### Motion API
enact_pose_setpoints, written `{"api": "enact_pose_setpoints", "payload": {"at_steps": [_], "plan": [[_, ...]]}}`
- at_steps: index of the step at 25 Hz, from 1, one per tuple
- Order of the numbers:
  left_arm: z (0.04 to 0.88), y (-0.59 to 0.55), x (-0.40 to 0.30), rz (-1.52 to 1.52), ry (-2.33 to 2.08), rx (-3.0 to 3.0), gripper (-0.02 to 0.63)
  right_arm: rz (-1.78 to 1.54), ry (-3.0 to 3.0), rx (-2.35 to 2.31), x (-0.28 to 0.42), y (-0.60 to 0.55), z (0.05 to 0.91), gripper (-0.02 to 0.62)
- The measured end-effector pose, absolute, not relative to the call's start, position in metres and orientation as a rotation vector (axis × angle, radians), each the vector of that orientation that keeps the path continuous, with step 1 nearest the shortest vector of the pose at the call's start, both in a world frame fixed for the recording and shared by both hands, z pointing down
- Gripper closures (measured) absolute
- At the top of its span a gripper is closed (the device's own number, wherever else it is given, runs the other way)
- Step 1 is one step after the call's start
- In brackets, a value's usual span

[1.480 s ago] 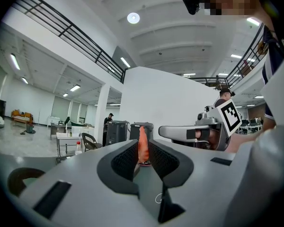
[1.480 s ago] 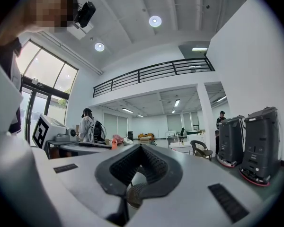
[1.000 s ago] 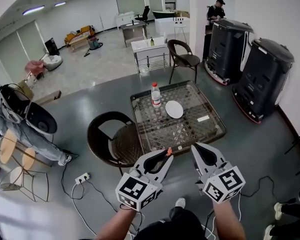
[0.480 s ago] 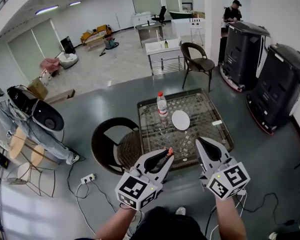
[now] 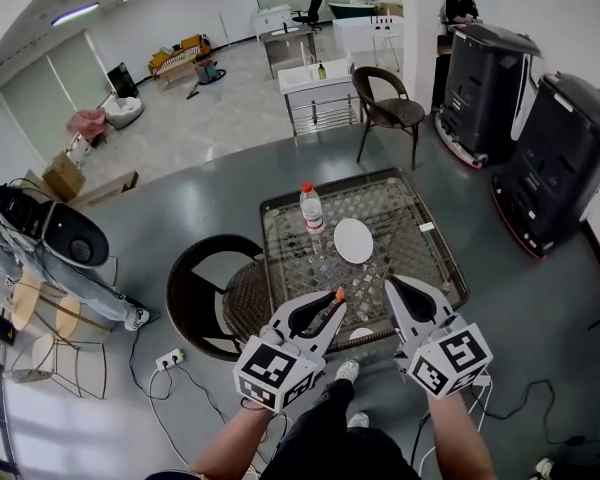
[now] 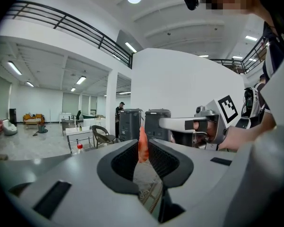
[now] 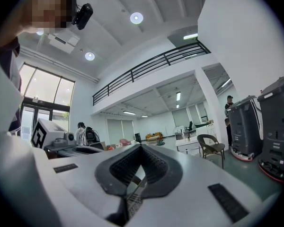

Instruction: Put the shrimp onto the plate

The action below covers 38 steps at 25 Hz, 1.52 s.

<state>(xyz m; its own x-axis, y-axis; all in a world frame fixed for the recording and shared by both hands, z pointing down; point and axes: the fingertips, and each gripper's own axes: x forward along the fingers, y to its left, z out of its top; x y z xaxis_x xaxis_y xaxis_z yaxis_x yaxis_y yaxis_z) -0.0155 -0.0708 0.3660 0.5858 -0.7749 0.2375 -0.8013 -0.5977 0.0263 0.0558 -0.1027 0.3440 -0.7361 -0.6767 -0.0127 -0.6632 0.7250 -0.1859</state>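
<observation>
The shrimp [image 6: 142,144] is gripped upright in the left gripper [image 5: 333,305], over the near edge of the table [image 5: 442,251]. The right gripper [image 5: 392,290] is clenched empty. The plate [image 5: 353,240] is set farther off, right of a bottle [image 5: 310,209].

No words, brands or numbers can be read on anything here.

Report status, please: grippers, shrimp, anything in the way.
Left hand-held gripper shut on shrimp, short of the table. Right hand-held gripper shut, empty. Plate bare; bottle stands apart at its left.
</observation>
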Motion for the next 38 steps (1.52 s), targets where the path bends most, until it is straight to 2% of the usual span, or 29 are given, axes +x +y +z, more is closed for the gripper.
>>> {"api": "enact_pose_setpoints", "payload": {"at_steps": [20,38], "plan": [[0.536,-0.274,-0.027,0.607,-1.130,2.585,0.538,-0.609,2.961,-1.459,0.048,-0.273,0.514,0.591],[0.678,-0.363,-0.015,0.980,-0.874,2.445,0.538,-0.814,2.966,-1.599,0.042,-0.328,0.582,0.591]]}}
